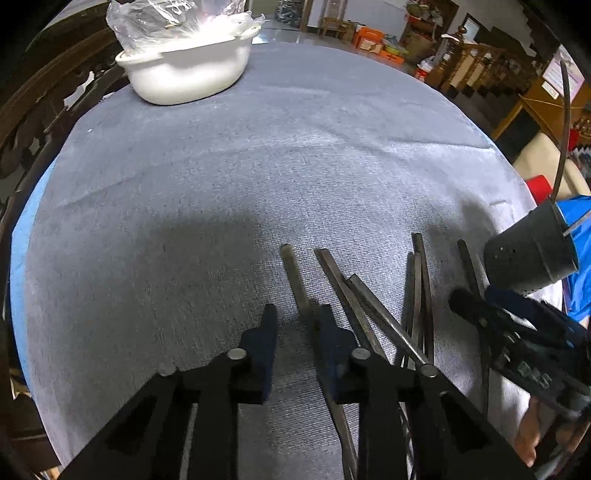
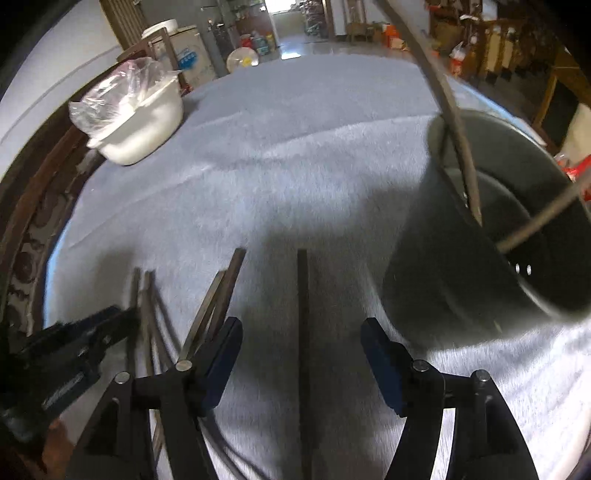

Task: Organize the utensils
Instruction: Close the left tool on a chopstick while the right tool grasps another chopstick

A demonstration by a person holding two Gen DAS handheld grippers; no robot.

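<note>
Several dark metal chopsticks [image 1: 373, 302] lie loose on the grey cloth [image 1: 221, 177]. My left gripper [image 1: 297, 319] is open, low over the cloth, with one chopstick [image 1: 295, 280] between its fingers. My right gripper [image 2: 302, 332] is open over a single chopstick [image 2: 303, 295] that lies between its fingers. A dark metal utensil cup [image 2: 491, 229] stands right of it with two chopsticks [image 2: 454, 122] inside. The cup [image 1: 528, 251] and the right gripper [image 1: 517, 339] also show in the left wrist view. The left gripper [image 2: 66, 350] shows at the left of the right wrist view.
A white bowl [image 1: 188, 70] with a clear plastic bag [image 1: 159, 18] in it stands at the far left of the table. It also shows in the right wrist view [image 2: 140, 122]. Carved wooden chair backs [image 1: 44, 96] border the left edge. Furniture and boxes stand beyond.
</note>
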